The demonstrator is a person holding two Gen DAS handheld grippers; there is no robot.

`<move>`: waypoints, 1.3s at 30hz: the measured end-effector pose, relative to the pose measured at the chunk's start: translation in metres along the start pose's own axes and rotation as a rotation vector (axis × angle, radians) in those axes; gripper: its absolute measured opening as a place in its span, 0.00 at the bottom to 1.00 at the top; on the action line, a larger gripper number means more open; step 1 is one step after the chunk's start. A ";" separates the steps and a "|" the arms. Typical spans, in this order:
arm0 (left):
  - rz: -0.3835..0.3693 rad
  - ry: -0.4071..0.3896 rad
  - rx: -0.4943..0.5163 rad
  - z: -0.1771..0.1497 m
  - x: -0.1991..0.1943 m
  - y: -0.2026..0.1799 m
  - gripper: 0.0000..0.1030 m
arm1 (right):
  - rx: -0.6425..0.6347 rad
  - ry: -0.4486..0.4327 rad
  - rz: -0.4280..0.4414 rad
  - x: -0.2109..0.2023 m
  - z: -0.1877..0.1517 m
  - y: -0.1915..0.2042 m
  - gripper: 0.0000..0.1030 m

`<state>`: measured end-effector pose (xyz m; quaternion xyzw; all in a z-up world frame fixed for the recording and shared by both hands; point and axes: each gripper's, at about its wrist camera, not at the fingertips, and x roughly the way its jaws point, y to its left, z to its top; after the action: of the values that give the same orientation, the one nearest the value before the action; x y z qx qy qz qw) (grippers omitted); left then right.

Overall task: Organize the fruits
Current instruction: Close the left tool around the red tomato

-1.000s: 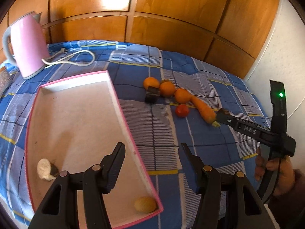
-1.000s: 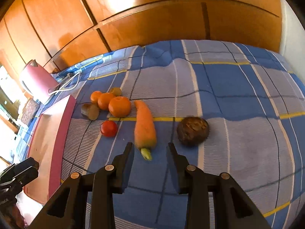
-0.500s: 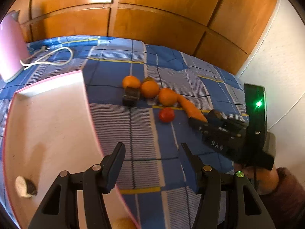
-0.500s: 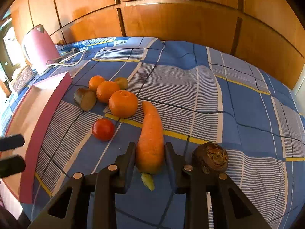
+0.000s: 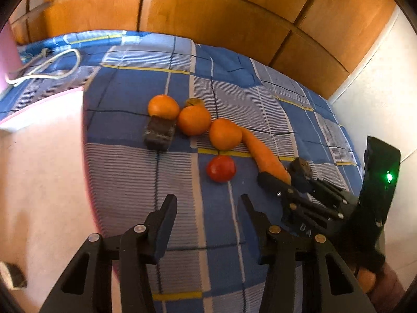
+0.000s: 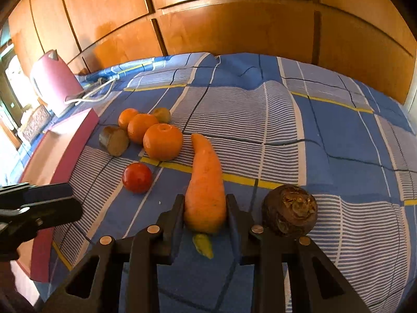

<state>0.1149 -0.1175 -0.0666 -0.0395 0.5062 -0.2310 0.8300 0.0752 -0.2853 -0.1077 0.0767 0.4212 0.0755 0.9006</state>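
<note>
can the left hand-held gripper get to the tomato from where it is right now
Probably yes. The left hand-held gripper is open and empty, and only bare cloth lies between it and the tomato. The right hand-held gripper, around the carrot, sits off to the side.

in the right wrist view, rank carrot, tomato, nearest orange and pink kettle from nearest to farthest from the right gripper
1. carrot: between the right gripper fingers.
2. tomato: ahead, to the left.
3. nearest orange: beyond the tomato, beside the carrot's tip.
4. pink kettle: far left, by the wood panelling.
</note>
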 end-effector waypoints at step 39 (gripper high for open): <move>0.037 -0.033 -0.009 0.023 0.049 -0.009 0.29 | -0.049 -0.009 -0.094 0.005 -0.001 0.010 0.30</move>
<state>0.1499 -0.1502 -0.0929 -0.0376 0.4941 -0.2126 0.8422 0.0765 -0.2740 -0.1100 0.0352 0.4182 0.0429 0.9067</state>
